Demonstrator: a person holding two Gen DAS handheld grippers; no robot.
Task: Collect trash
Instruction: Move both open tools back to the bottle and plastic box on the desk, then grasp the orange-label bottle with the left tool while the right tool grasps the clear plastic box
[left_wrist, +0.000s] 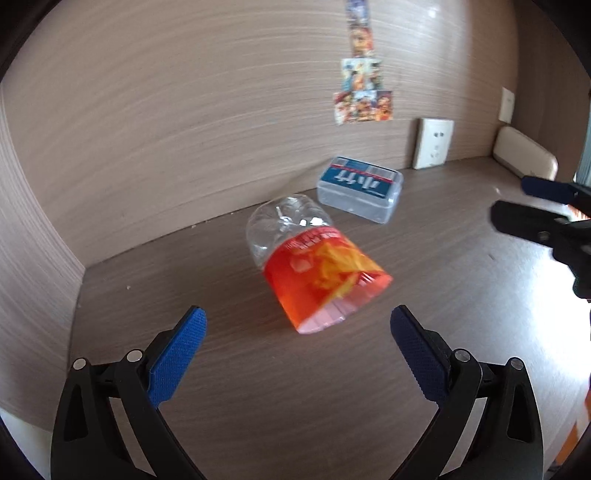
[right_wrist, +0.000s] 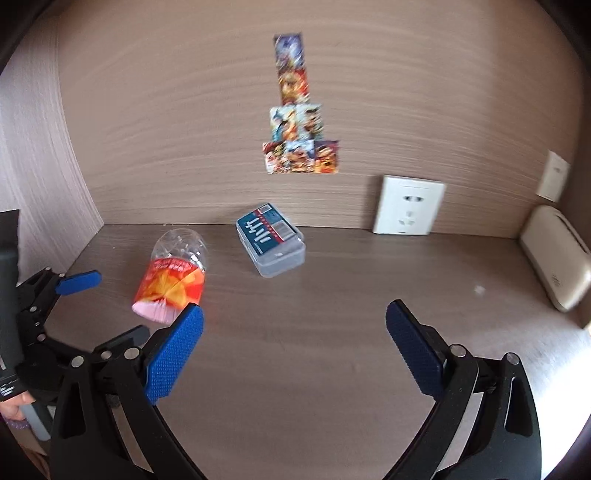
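A clear plastic bottle (left_wrist: 314, 262) with an orange-red label lies on its side on the brown desk (left_wrist: 332, 387). Its base points at the back wall and its near end shows pink. My left gripper (left_wrist: 297, 338) is open just in front of it, the bottle's near end between and slightly beyond the blue pads. In the right wrist view the same bottle (right_wrist: 171, 275) lies left of my open right gripper (right_wrist: 295, 336), which holds nothing. The left gripper (right_wrist: 77, 306) shows there at the left edge.
A clear plastic box (left_wrist: 360, 194) with a blue card inside sits behind the bottle near the wall; the same box (right_wrist: 271, 240). A white wall socket (right_wrist: 408, 205), picture cards (right_wrist: 301, 157) on the wall, and a beige device (right_wrist: 554, 254) at the right.
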